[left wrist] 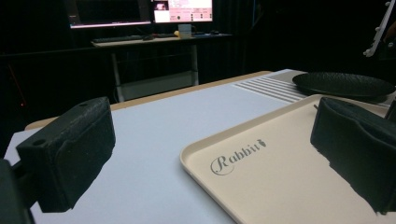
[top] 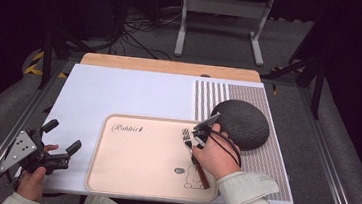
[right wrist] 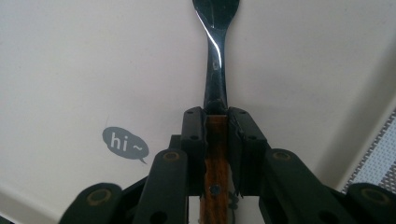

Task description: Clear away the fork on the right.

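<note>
Your right gripper squeezes the fork by its wooden handle over the tray, while your left gripper is wide open, holding nothing.

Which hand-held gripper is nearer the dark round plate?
Right. The right hand-held gripper sits beside the dark round plate, clamping a fork; the left hand-held gripper hovers beyond the tray.

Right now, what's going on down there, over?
Right gripper shut on fork, above tray. Left gripper open, off the tray. Nothing in the way.
</note>
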### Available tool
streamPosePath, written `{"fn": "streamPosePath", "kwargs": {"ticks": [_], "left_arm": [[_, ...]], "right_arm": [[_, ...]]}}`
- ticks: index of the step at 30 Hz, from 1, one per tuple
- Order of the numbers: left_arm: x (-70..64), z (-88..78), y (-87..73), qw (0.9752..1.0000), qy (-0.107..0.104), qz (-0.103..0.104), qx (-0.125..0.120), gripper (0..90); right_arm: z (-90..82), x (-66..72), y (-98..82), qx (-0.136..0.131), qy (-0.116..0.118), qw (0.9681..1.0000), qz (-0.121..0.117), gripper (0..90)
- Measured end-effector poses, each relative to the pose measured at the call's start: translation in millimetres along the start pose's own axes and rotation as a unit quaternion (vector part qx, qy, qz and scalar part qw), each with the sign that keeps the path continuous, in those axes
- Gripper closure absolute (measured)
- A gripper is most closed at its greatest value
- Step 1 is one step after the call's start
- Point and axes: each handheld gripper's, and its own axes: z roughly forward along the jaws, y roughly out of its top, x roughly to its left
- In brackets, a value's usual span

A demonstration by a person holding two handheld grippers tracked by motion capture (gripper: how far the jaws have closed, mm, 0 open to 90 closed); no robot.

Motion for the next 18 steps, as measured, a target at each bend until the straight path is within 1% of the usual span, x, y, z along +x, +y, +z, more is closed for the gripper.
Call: {"fn": "streamPosePath", "kwargs": {"ticks": [3,4,5,8,9,10,12,14,15,16,17,18], "left_arm": [[0.1,-0.1,0.0,1.0,0.001,0.0,0.0,0.8],[0.2,-0.1,0.0,1.0,0.0,0.0,-0.001,0.8],[0.2,-0.2,0.0,1.0,0.0,0.0,-0.001,0.8],[0.3,-0.2,0.0,1.0,0.001,0.0,-0.001,0.8],[0.1,-0.1,0.1,1.0,0.001,0.0,-0.001,0.8],[0.1,-0.1,0.1,1.0,0.001,0.0,-0.001,0.8],[0.0,-0.1,0.2,1.0,0.001,0.0,-0.001,0.8],[0.0,-0.1,0.2,1.0,0.001,0.0,-0.001,0.8],[0.0,-0.1,0.2,1.0,0.001,0.0,-0.001,0.8],[0.1,-0.1,0.2,1.0,0.001,0.001,-0.001,0.8],[0.1,-0.1,0.2,1.0,0.001,0.001,-0.001,0.8],[0.1,-0.1,0.1,1.0,0.001,0.001,-0.001,0.8]], "right_arm": [[0.7,-0.3,0.2,0.002,-0.004,1.0,-0.005,75.8],[1.1,-0.6,0.3,0.001,-0.002,1.0,-0.006,73.4],[1.2,-1.0,0.5,-0.002,0.003,0.9999,-0.011,70.1],[-1.1,-0.5,0.6,-0.01,-0.002,0.9997,-0.021,68.3],[-3.3,0.1,0.9,-0.019,-0.004,0.9994,-0.028,68.7],[-6.4,0.7,1.2,-0.026,-0.006,0.9991,-0.032,70.1],[-11.1,1.8,2.0,-0.035,0.0,0.9985,-0.042,74.6],[-16.8,3.3,3.9,-0.046,0.001,0.9965,-0.07,80.8],[-16.8,3.3,3.9,-0.046,0.001,0.9965,-0.07,80.8],[-20.3,3.7,5.2,-0.051,0.007,0.9953,-0.083,84.9],[-23.0,4.8,6.3,-0.057,0.007,0.9933,-0.1,89.3],[-25.3,6.1,7.2,-0.062,0.007,0.9915,-0.114,90.0]]}}
